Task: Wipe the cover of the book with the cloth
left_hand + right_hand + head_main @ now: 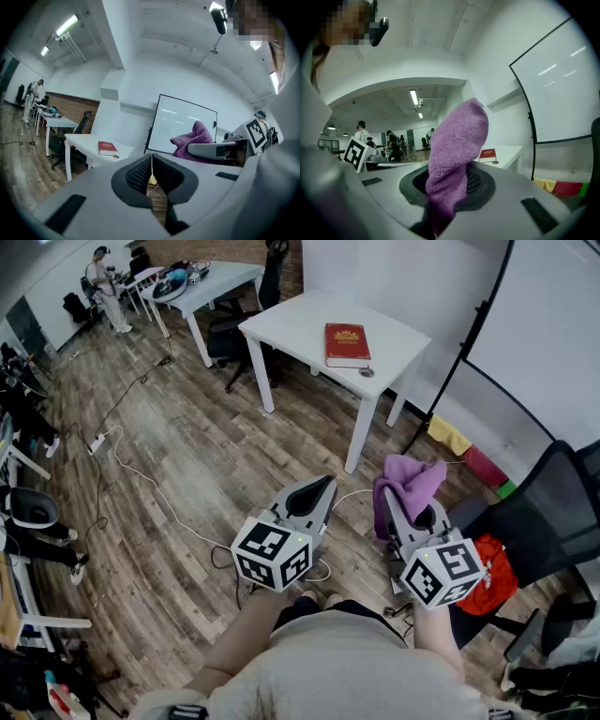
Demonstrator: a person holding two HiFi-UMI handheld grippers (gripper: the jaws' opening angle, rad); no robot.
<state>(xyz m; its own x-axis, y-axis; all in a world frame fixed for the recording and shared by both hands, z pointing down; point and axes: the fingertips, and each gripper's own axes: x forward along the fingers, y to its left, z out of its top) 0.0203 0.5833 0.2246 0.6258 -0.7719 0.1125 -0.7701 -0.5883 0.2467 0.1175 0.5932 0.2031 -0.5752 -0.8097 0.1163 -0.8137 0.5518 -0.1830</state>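
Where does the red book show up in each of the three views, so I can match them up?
Head view: the red book lies top centre, flat on the white table.
Left gripper view: the red book sits left of centre on that table.
Right gripper view: the red book is small, just right of the purple cloth, on the table.
Shared landmark: the white table under it.

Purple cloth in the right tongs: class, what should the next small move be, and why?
Probably step toward the white table and carry the right tongs forward. They are shut on the purple cloth, but the red book lies closed on the table well ahead, not yet touched.
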